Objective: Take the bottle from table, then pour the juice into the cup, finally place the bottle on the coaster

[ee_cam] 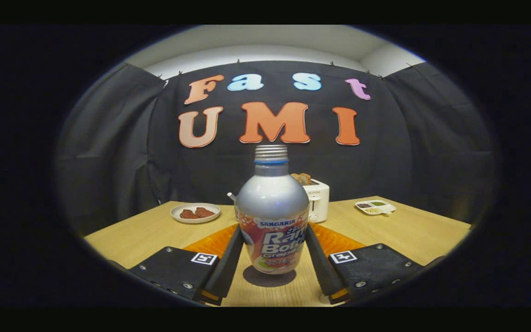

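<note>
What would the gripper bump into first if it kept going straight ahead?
The bottle: it stands upright between the gripper's fingers, which flank its sides; whether they press it is unclear.

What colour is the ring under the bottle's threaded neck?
Blue, seen in the gripper view: the ring circles the bottle held between the fingers.

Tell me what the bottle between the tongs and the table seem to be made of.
Bottle: likely aluminium, matte silver shoulder, threaded metal neck, printed wrap below. Table: pale wood or wood-look laminate, faint grain, low sheen. The tongs bracket the bottle; contact unclear.
</note>
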Demonstrator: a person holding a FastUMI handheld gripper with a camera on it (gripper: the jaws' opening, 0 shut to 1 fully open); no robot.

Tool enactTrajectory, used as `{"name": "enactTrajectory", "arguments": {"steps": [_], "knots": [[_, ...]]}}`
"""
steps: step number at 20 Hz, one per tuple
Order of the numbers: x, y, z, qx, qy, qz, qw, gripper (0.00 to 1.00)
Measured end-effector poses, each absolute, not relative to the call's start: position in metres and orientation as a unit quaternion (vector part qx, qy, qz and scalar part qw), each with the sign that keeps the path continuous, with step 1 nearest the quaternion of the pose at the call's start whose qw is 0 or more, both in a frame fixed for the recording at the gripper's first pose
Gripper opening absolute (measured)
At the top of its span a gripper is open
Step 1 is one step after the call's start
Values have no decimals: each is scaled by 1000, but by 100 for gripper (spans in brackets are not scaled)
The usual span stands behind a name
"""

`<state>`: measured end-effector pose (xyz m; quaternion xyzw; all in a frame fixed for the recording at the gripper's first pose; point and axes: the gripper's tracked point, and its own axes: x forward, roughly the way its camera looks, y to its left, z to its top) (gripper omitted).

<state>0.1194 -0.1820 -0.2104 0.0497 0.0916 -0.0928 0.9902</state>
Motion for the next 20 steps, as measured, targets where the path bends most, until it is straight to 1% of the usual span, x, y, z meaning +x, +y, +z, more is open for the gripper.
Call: {"name": "enactTrajectory", "arguments": {"steps": [7,15,20], "knots": [[129,-169,-245,53,136,-83,986,74],[131,-163,-279,61,171,-89,979,74],[129,-164,-279,71,155,-102,980,74]]}}
